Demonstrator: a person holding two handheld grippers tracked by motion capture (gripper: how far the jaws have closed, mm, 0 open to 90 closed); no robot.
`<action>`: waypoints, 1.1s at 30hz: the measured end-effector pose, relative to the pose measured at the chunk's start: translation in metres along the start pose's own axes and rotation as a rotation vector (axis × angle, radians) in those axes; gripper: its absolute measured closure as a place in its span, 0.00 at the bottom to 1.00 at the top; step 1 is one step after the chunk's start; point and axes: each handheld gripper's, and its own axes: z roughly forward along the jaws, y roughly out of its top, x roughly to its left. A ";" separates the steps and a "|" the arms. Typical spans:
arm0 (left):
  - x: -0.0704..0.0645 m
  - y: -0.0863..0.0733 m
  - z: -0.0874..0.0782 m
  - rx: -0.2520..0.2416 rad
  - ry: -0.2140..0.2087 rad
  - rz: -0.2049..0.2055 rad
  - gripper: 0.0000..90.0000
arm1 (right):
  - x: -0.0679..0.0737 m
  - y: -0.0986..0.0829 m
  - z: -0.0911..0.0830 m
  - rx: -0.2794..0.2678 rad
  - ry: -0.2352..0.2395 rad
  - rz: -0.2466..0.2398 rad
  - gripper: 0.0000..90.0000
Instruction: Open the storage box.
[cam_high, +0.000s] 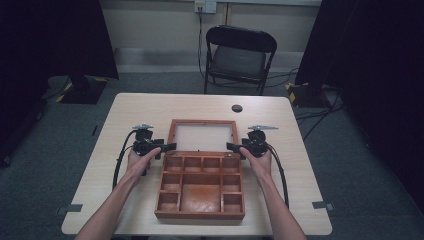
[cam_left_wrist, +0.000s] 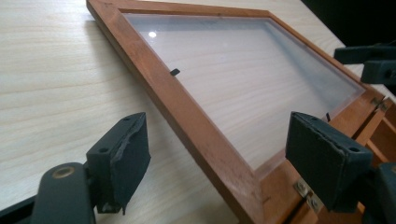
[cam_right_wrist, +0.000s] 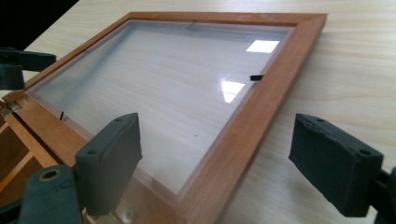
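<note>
A wooden box (cam_high: 200, 188) with several compartments sits open on the table. Its glass-paned lid (cam_high: 202, 136) lies flat behind it, hinged to the box's far edge. My left gripper (cam_high: 170, 147) is open, its jaws straddling the lid's left frame rail (cam_left_wrist: 187, 126) near the hinge (cam_left_wrist: 306, 193). My right gripper (cam_high: 232, 147) is open too, its jaws straddling the right rail (cam_right_wrist: 243, 126). Neither pair of jaws touches the wood. The right gripper (cam_left_wrist: 369, 63) shows across the lid in the left gripper view, and the left gripper (cam_right_wrist: 18, 65) shows in the right gripper view.
The light wooden table (cam_high: 125, 120) has a round cable hole (cam_high: 237, 108) behind the lid. A black folding chair (cam_high: 239, 57) stands beyond the table. Black curtains hang at both sides.
</note>
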 end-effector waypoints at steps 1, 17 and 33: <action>-0.002 0.000 -0.003 -0.010 0.010 0.017 0.24 | 0.000 0.000 -0.002 0.000 0.001 0.008 0.18; -0.009 -0.016 -0.049 -0.027 0.016 0.094 0.26 | 0.002 -0.024 -0.070 -0.047 -0.041 -0.048 0.19; -0.008 -0.056 -0.094 0.035 0.077 0.144 0.22 | 0.000 -0.070 -0.126 0.010 -0.083 -0.071 0.19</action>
